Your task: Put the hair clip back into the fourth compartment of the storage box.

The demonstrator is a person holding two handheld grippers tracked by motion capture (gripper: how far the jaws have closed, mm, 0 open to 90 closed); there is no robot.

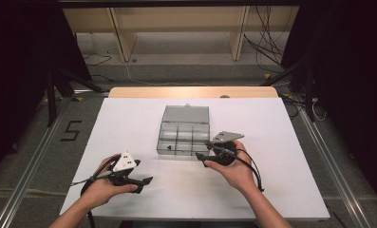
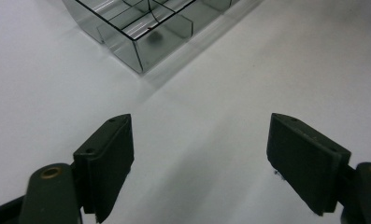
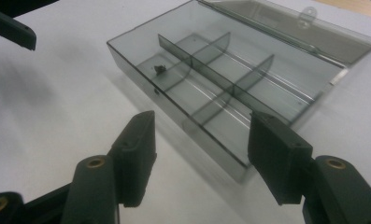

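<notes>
A clear grey compartment box (image 1: 177,153) sits mid-table with its lid (image 1: 185,114) folded back. One small dark piece (image 3: 160,69) lies in a corner compartment; the other compartments look bare. My right gripper (image 1: 202,150) hovers at the box's front right corner. In the right gripper view its jaws (image 3: 199,149) stand wide apart, with the box's near wall (image 3: 206,140) just beyond them and no pad touching it. My left gripper (image 1: 144,184) rests low at the front left, apart from the box. It is open (image 2: 199,154), and between its jaws is bare table.
The white tabletop (image 1: 271,180) spreads around the box, with a wooden strip (image 1: 191,91) along its far edge. Beyond the table are dark floor, cables (image 1: 267,47) and a wooden shelf frame (image 1: 176,28). A metal rail runs along each side.
</notes>
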